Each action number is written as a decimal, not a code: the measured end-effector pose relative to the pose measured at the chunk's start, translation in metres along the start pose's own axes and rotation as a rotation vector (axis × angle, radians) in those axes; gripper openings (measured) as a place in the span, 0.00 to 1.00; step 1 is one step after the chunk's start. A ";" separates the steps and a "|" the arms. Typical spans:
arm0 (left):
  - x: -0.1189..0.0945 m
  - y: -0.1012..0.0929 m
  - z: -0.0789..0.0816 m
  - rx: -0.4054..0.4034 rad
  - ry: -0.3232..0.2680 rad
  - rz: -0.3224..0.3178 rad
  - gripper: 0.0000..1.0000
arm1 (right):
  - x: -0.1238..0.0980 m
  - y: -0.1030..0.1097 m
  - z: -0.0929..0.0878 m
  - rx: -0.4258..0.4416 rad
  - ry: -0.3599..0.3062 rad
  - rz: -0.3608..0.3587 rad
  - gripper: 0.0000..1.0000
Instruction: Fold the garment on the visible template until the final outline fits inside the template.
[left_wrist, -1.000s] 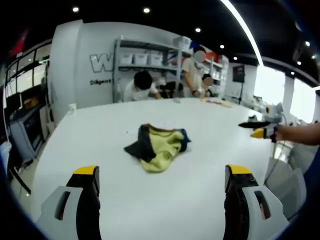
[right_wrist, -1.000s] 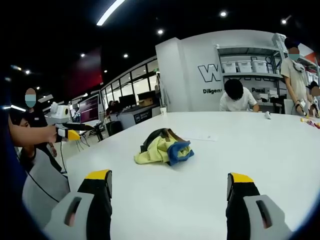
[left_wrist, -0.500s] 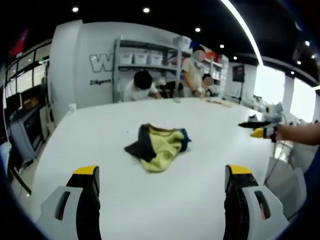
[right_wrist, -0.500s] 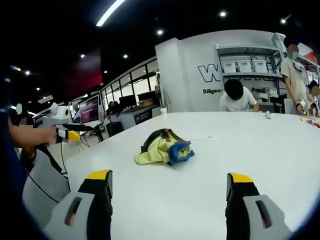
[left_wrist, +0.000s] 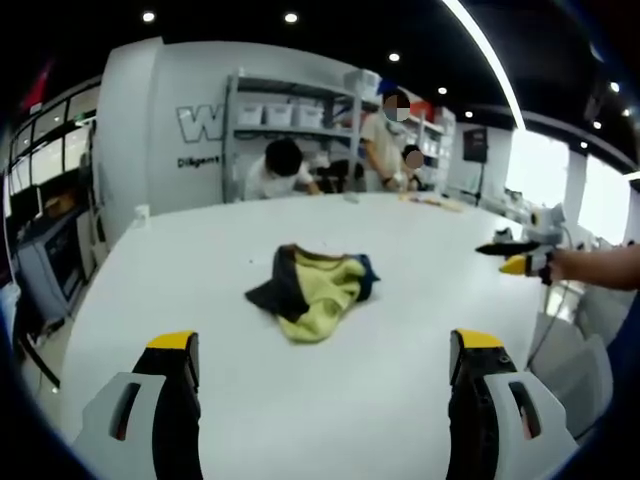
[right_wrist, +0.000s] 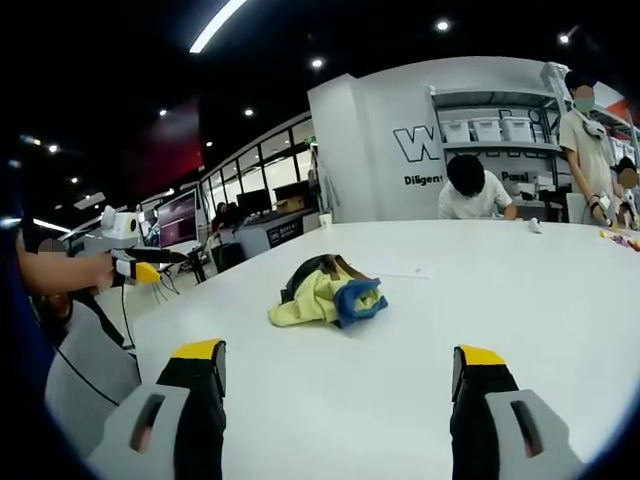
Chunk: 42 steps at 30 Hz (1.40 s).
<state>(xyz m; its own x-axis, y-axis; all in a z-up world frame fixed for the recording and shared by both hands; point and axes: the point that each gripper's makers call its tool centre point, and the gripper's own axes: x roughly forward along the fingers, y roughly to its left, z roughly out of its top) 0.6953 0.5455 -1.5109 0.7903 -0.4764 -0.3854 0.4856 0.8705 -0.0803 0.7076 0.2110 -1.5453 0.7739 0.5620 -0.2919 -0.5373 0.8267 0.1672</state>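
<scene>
Claws (left_wrist: 322, 375) wide, garment (left_wrist: 311, 290) apart

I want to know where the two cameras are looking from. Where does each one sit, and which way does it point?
Left gripper view: rides on the left gripper, looking forward over the white table at the crumpled garment; its own two open jaws rise at the bottom, and the right gripper with the hand holding it comes in from the right.
Right gripper view: rides on the right gripper, facing the garment from the other side; the left gripper comes in from the left.
Shared: the garment, the table, the wall shelves.
</scene>
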 end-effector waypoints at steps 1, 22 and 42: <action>0.000 0.000 0.000 0.000 0.000 0.000 0.99 | 0.000 0.000 0.000 -0.001 -0.002 0.000 0.94; 0.001 -0.001 0.002 0.008 0.001 -0.008 0.99 | 0.000 0.000 0.002 0.008 -0.010 -0.001 0.93; 0.009 -0.002 -0.004 0.006 0.024 -0.025 0.96 | -0.001 -0.004 -0.007 0.033 0.009 -0.008 0.86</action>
<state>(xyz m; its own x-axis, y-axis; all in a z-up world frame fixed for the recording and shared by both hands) 0.6996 0.5398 -1.5182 0.7687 -0.4948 -0.4052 0.5072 0.8576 -0.0851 0.7069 0.2070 -1.5525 0.7754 0.5549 -0.3014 -0.5194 0.8319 0.1953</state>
